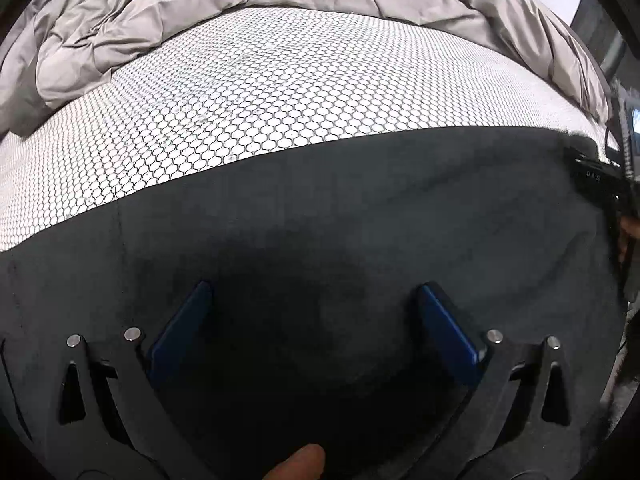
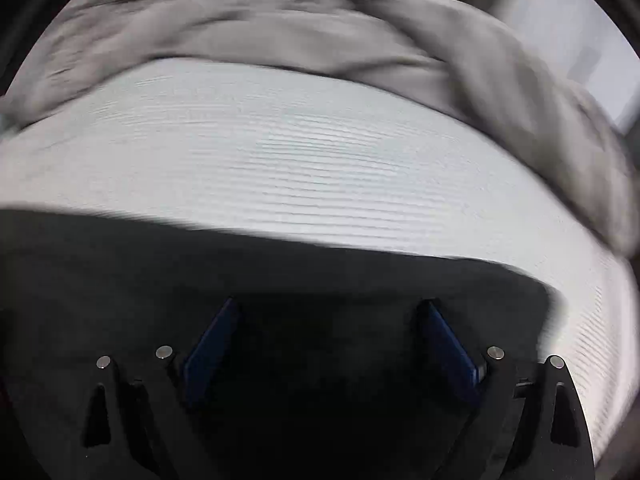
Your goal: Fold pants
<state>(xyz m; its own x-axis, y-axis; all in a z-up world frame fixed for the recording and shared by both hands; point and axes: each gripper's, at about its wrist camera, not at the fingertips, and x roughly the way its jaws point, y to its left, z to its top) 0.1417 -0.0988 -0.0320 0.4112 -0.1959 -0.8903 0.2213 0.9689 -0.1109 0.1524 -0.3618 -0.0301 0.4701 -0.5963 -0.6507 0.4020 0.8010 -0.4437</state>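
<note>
Pants (image 1: 360,220) lie flat on the near mattress (image 1: 240,100) (duvet (image 1: 160,20) bunched far), so I hover my left gripper (image 1: 314,300) and right gripper (image 2: 328,312), jaws spread and empty, seeking an edge.

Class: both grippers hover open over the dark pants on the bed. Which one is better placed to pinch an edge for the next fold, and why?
Probably the right gripper: the pants end at a corner beside its right finger. The left gripper hangs over mid-fabric, farther from any edge. The right view is blurred, so this is tentative.
</note>
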